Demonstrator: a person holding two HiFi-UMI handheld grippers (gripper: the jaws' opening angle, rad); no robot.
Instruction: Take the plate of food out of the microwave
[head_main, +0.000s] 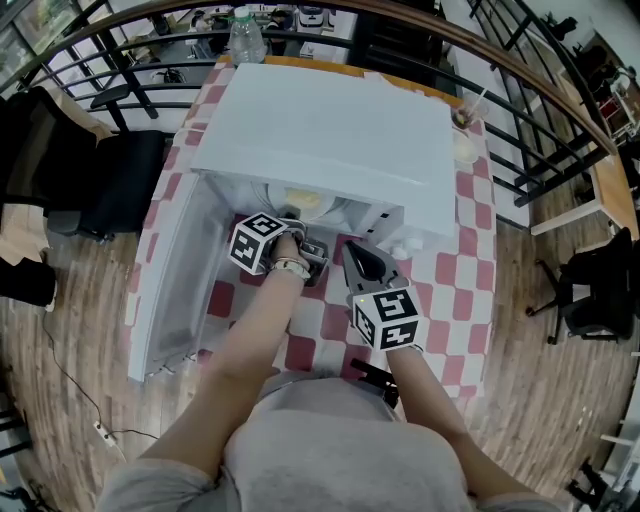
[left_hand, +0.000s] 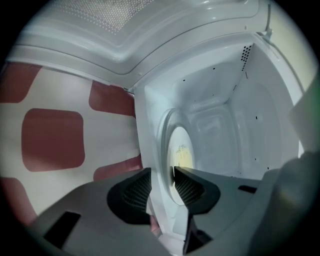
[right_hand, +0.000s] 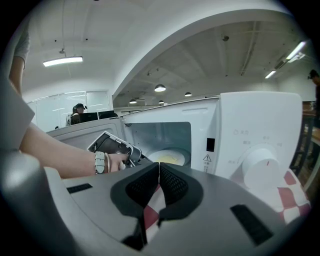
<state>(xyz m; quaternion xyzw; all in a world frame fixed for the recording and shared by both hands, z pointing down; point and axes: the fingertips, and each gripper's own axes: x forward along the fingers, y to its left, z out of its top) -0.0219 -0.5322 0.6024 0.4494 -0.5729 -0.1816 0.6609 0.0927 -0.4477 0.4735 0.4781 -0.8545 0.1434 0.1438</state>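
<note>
Microwave (head_main: 330, 130) is sitting on a table covered by a red-and-white checked cloth (head_main: 455, 270), with its door (head_main: 175, 290) hanging open to the left. Plate (left_hand: 176, 145) with yellowish food (left_hand: 183, 159) is sitting inside the cavity. Left gripper (left_hand: 161, 176) is reaching into the opening, jaws standing partly apart and straddling the plate's near rim, not clearly clamping it. Right gripper (right_hand: 159, 167) is hovering over the cloth in front of the microwave's right side, jaws pressed together and holding nothing. Water bottle (head_main: 246, 35) is standing behind the microwave, and a cup with a straw (head_main: 463, 118) is sitting at the table's far right corner. Room: wood-plank floor (head_main: 560, 400), black curved railing (head_main: 540, 90) wrapping round the table, black office chair (head_main: 590, 290) to the right, strip light (right_hand: 62, 61) glowing overhead.
</note>
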